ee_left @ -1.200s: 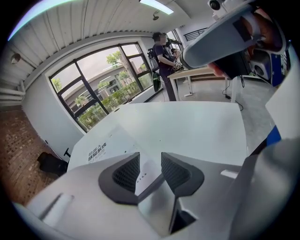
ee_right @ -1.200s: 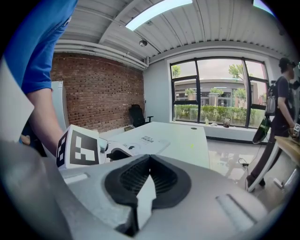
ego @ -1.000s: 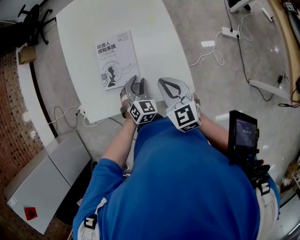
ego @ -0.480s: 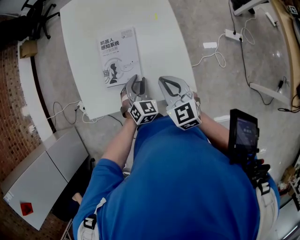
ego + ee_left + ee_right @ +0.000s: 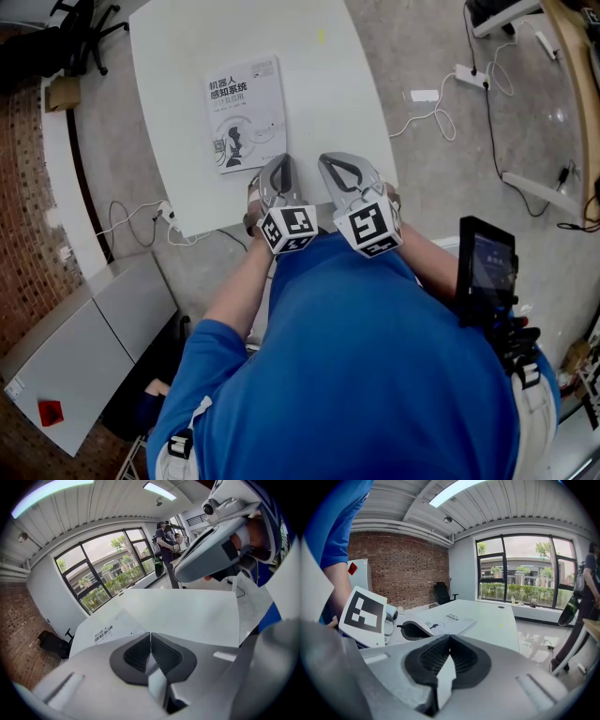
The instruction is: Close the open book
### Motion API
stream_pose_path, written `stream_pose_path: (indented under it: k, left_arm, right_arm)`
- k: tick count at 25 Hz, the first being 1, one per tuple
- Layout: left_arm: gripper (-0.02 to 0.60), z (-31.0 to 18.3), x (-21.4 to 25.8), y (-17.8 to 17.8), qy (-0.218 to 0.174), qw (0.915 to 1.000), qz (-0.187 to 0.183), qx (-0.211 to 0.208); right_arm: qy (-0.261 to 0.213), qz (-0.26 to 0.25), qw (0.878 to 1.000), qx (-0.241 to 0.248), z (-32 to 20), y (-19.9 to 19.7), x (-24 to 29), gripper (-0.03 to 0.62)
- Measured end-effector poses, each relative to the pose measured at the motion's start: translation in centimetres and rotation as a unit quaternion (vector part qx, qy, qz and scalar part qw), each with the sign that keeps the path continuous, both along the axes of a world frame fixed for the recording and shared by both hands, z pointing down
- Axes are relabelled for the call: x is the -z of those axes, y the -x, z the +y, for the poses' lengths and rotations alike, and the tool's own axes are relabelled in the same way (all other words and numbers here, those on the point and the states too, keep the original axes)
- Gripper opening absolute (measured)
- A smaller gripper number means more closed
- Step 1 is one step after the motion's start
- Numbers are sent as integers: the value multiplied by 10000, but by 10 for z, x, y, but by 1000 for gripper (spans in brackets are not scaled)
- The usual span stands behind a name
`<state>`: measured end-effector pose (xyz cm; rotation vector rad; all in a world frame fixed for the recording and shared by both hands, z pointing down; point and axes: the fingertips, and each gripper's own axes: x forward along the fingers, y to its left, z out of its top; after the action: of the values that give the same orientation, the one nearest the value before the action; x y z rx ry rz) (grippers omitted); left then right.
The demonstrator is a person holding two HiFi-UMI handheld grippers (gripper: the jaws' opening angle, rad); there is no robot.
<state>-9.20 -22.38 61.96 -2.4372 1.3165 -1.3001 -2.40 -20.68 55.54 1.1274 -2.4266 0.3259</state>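
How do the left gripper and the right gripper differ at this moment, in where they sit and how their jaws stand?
The left gripper has its tip by the near right corner of the closed book. The right gripper is farther from the book, over bare table. The left gripper's jaws are closing, pads just meeting, while the right gripper's jaws are together. Both hold nothing.

I see a white table (image 5: 347, 112) with a small yellow mark (image 5: 321, 36) near its far edge. A power strip (image 5: 470, 75) lies on the floor to its right. To its left stand a grey cabinet (image 5: 84, 347), a cardboard box (image 5: 64, 92) and a black chair (image 5: 80, 23).
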Motion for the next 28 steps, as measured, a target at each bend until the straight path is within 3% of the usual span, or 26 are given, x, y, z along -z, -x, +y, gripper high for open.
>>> stream_pose_path:
  k: [17, 24, 28]
  left_arm:
    - [9, -9, 46, 23, -73, 9968, 764, 229]
    - [9, -20, 68, 73, -168, 9923, 1118, 501]
    - [9, -24, 80, 85, -231, 9888, 1284, 719]
  right_arm:
    - [284, 192, 9986, 394, -2, 35, -21, 3]
    - [503, 555, 9941, 786, -10, 89, -50, 3]
    - [601, 812, 9901, 976, -15, 100, -66, 3]
